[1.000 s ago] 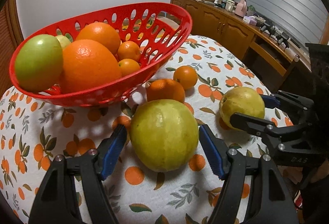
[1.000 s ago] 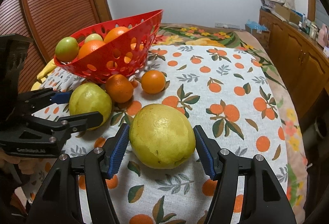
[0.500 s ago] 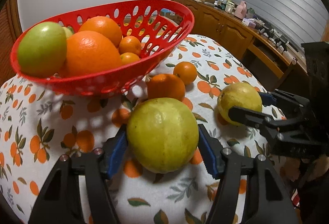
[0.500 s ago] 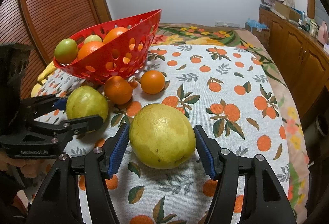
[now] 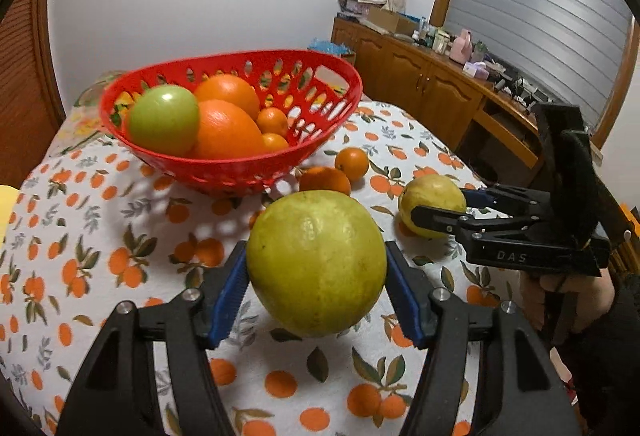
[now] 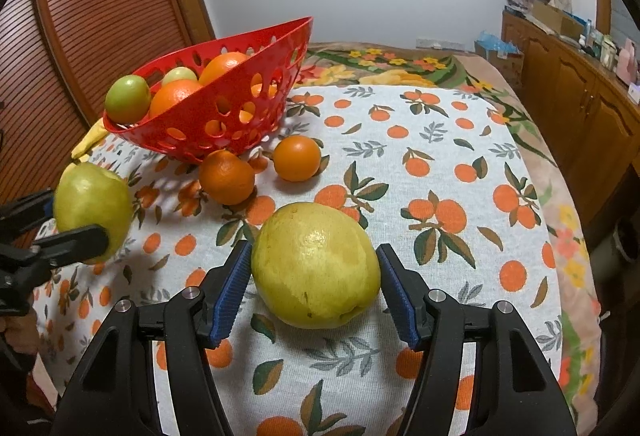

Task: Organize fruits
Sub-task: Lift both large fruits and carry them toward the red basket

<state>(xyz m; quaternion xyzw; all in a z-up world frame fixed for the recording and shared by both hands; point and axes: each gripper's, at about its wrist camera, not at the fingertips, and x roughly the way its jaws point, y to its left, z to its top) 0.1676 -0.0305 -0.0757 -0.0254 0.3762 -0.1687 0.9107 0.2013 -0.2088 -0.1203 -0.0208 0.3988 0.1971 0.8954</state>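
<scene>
Left-wrist view, bottom centre: left claw (image 5: 316, 256) is clenched on a big yellow-green round fruit (image 5: 316, 264). Its jaws have just been closing w/ that fruit btwn them, and the blue pads now press both flanks at the widest part, prob. so the smooth ball can't roll out. The fruit looks lifted clear of the white orange-print cloth (image 5: 100, 220) on the counter, its shadow falling below it.

Right-wrist view, bottom centre: right claw (image 6: 313, 252) straddles a second yellow-green lumpy fruit (image 6: 316, 264), pads touching each side, so it's gripped, but the fruit sits on the cloth, not yet raised. Seems the right side waits while the left goes first.

Mid-frame: two loose oranges, a dimpled orange (image 6: 226, 178) and a smoother round orange (image 6: 297, 158), lie just beside the foot of the red perforated plastic basket (image 5: 224, 172), apart from both claws.

The basket sits centre-left in the left view and already holds a green round fruit (image 5: 164, 124) plus several oranges piled to its left side; free space on the right side is the likely drop spot.

Far right: wooden sideboard (image 5: 432, 88) w/ clutter on top.
</scene>
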